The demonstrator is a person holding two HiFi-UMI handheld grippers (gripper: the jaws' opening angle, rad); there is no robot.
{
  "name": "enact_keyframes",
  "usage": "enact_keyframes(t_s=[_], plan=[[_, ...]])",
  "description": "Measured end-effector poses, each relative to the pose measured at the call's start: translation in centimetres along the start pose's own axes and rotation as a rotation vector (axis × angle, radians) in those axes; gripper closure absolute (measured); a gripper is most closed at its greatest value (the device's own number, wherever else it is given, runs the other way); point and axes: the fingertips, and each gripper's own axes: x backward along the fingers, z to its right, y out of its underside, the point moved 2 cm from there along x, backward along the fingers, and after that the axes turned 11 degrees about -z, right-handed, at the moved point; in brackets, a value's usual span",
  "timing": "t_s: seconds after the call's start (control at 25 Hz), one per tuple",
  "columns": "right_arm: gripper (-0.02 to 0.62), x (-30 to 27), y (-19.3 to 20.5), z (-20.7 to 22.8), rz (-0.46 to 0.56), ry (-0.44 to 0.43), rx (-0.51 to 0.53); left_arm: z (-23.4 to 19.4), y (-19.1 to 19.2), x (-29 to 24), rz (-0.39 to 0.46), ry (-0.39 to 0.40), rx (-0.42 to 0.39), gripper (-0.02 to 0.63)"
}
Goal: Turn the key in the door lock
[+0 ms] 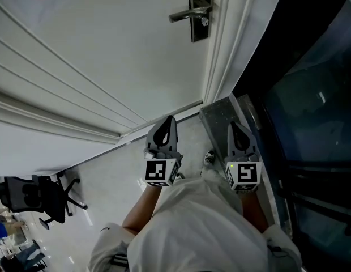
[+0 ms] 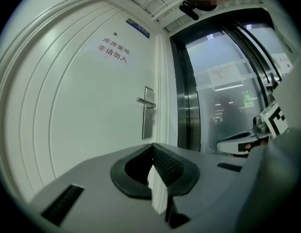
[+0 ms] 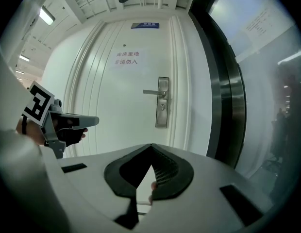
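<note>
A white door carries a dark metal lock plate with a lever handle; a small round lock piece sits under the lever, and I cannot make out a key. The same plate appears well ahead in the right gripper view and in the left gripper view. My left gripper and right gripper are held side by side, pointing at the door and well short of it. Both have their jaws together with nothing between them. The left gripper shows beside the right one's camera.
A dark-framed glass wall runs along the right of the door, with a metal strip at its foot. An office chair stands at the lower left. The door bears a red printed notice.
</note>
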Motion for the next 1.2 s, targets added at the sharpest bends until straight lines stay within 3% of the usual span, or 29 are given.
enact_keyframes(t_s=[0.4, 0.68, 0.88, 1.2], plan=[[0.598, -6.2, -2.8, 5.5, 0.014, -0.127, 0.096, 0.9, -2.6, -6.2, 0.023, -0.137, 0.019, 0.597], [0.598, -10.2, -5.0, 7.8, 0.036, -0.150, 0.259, 0.6, -3.5, -8.9, 0.049, -0.213, 0.013, 0.597], [0.598, -12.0, -7.5, 7.2, 0.066, -0.151, 0.335, -0.1, -4.5, -9.8, 0.055, -0.209, 0.007, 0.597], [0.598, -14.7, -12.1, 5.6, 0.089, -0.082, 0.505, -1.9, -6.6, -12.3, 0.063, -0.150, -0.034, 0.597]])
